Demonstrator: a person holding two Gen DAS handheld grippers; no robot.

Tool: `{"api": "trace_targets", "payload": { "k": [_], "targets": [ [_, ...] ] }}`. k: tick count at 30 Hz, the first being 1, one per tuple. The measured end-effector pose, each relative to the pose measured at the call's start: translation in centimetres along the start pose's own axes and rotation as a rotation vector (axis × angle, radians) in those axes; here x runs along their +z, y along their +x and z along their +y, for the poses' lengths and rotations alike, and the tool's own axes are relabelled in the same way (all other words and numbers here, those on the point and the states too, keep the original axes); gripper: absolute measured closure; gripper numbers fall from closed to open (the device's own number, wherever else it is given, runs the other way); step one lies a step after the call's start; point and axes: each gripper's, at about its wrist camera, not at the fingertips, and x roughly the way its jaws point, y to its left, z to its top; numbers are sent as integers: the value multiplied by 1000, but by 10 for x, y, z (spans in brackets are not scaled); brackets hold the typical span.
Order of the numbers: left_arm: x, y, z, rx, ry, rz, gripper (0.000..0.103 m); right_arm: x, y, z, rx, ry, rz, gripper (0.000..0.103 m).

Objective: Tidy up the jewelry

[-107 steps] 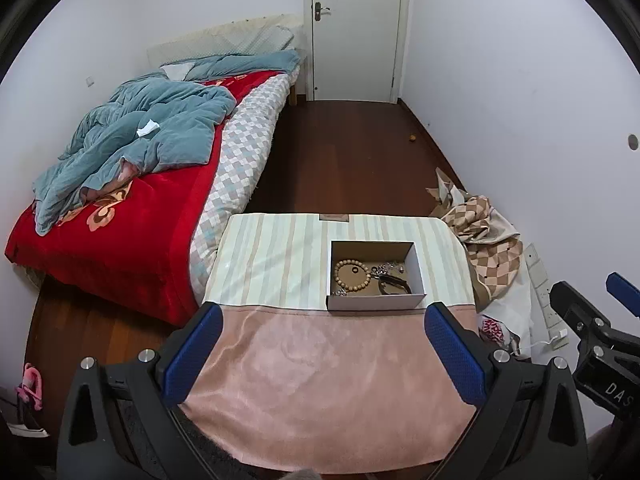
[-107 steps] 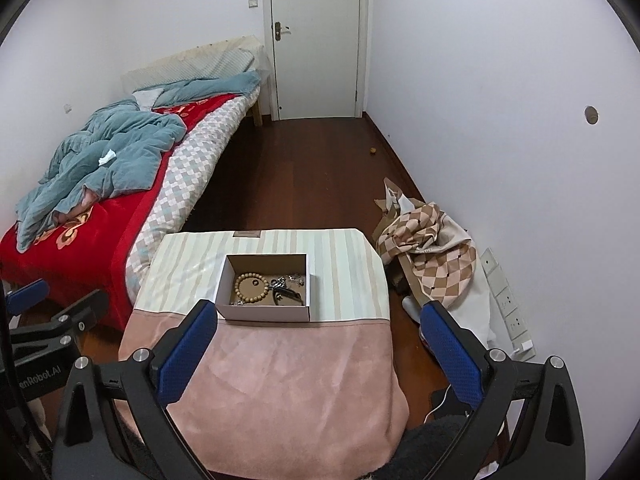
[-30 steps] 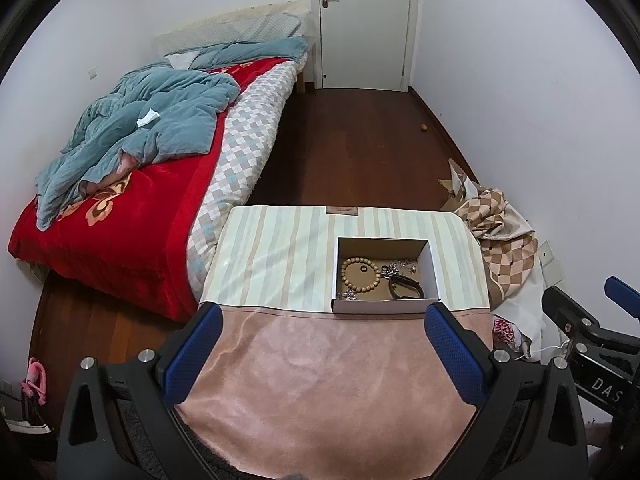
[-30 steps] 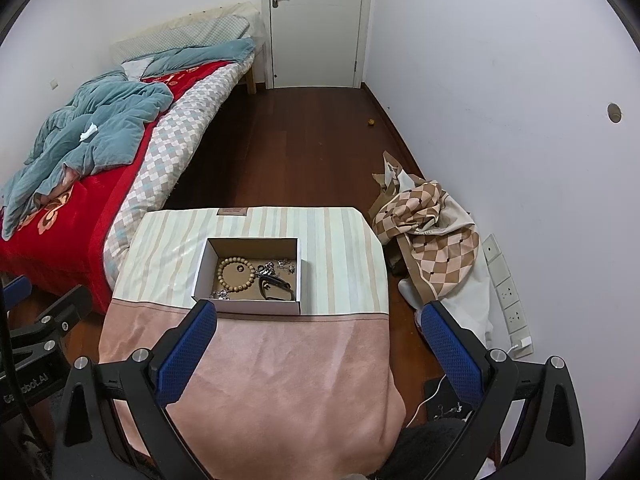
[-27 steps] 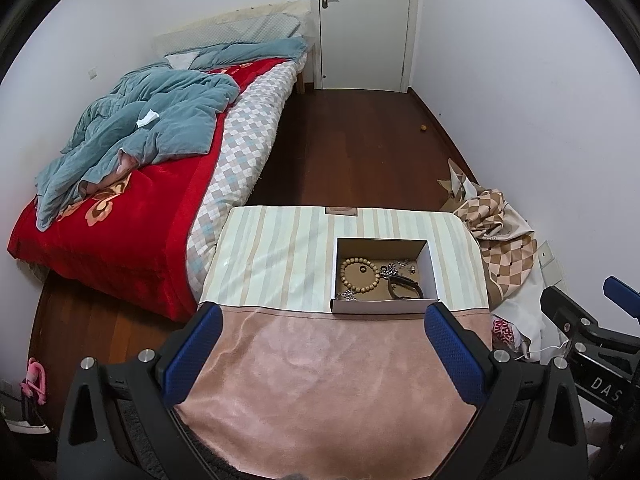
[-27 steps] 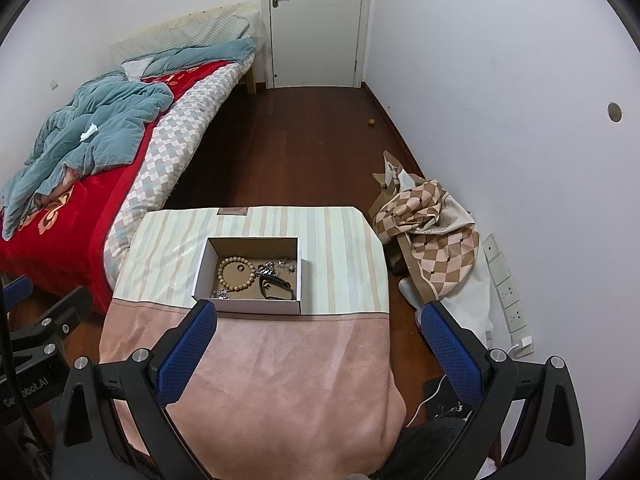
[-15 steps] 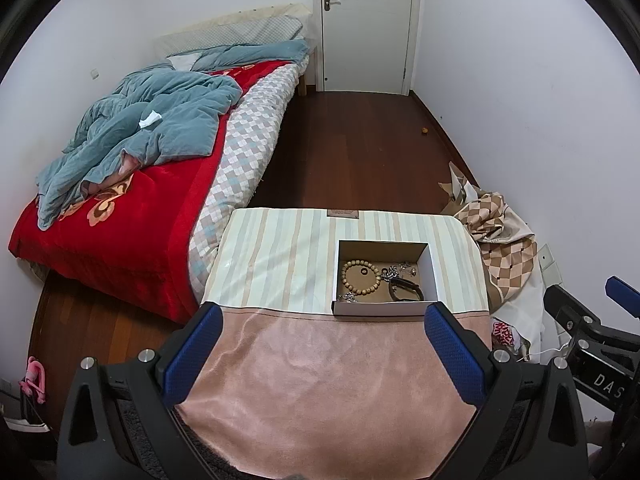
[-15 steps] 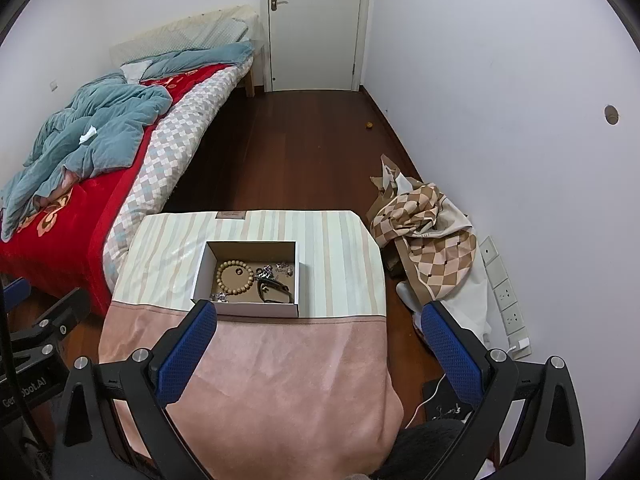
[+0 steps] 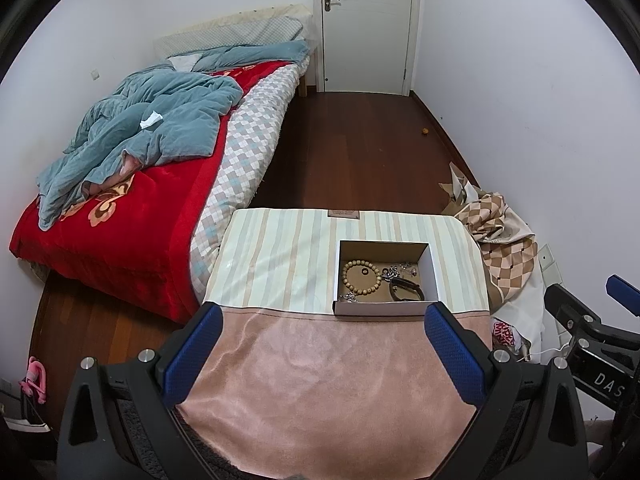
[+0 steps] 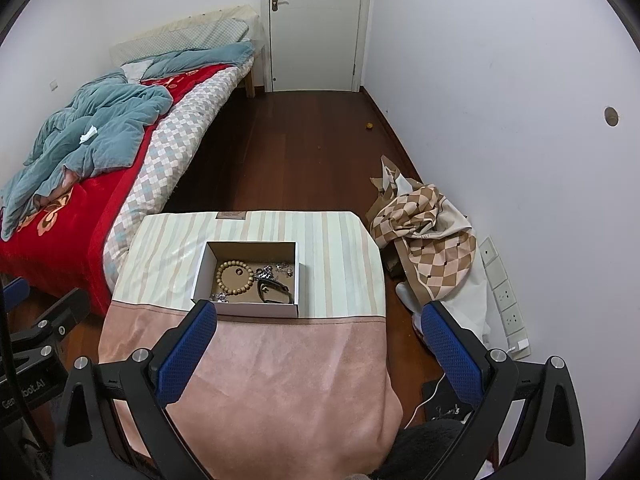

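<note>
A small open cardboard box sits on the cloth-covered table, where the striped part meets the pink part. Inside lie a wooden bead bracelet, a small dark ring, silver chain pieces and a dark bangle. My left gripper is open and empty, held above the pink cloth short of the box. My right gripper is open and empty, right of the box. The right gripper shows at the left view's right edge.
A bed with a red blanket and a teal duvet stands left of the table. A checked cloth pile lies on the floor against the right wall, with wall sockets nearby. A closed white door is at the far end.
Both views have shifted slightly over the last second; the box sits a little lower in frame. Both grippers stay open and empty. The jewelry has not moved.
</note>
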Motion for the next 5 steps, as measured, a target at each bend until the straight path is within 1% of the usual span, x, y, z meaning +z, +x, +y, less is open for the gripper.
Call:
{"api": "trace_targets", "payload": {
  "k": [5],
  "targets": [
    [0,-2,-1,-6,-5,-7,0,0,0,0,0,-1,1,0]
  ]
}}
